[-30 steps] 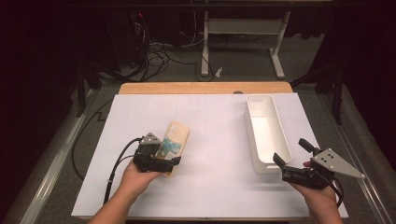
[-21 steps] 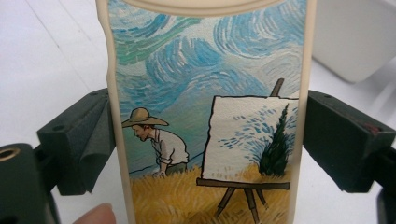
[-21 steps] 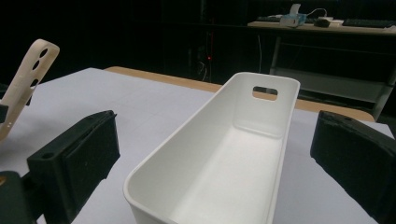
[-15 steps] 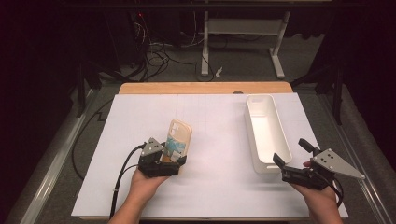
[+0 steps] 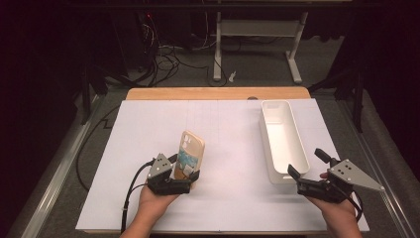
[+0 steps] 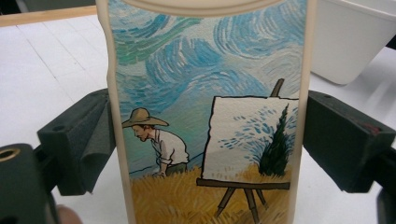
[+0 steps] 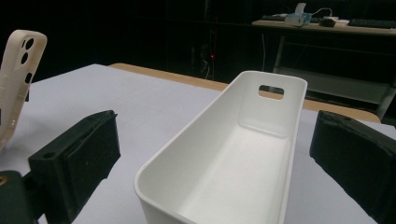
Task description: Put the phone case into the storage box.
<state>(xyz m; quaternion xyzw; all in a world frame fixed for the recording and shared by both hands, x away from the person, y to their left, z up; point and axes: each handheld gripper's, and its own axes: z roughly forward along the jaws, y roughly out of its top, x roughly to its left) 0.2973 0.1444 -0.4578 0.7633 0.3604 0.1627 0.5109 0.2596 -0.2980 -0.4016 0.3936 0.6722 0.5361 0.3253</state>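
A cream phone case point(image 5: 191, 153) with a painted scene of a man in a straw hat and an easel stands tilted up off the white table cover. My left gripper point(image 5: 181, 174) is shut on its lower part. In the left gripper view both black pads point(image 6: 95, 135) press the side edges of the case point(image 6: 210, 116). My right gripper point(image 5: 306, 163) is open near the front right of the table, just short of the near end of a long white bin point(image 5: 280, 139). The right gripper point(image 7: 215, 140) has nothing between its pads and looks along the bin point(image 7: 243, 154).
The white cover point(image 5: 228, 129) lies over a wooden tabletop point(image 5: 218, 93). Cables and a desk frame point(image 5: 257, 44) stand on the dark floor beyond the far edge. The case's back point(image 7: 18, 79) with its camera cut-outs appears at the left of the right gripper view.
My left hand has shifted slightly right and nearer with the case, which now stands more upright. The right gripper has stayed in place, still open.
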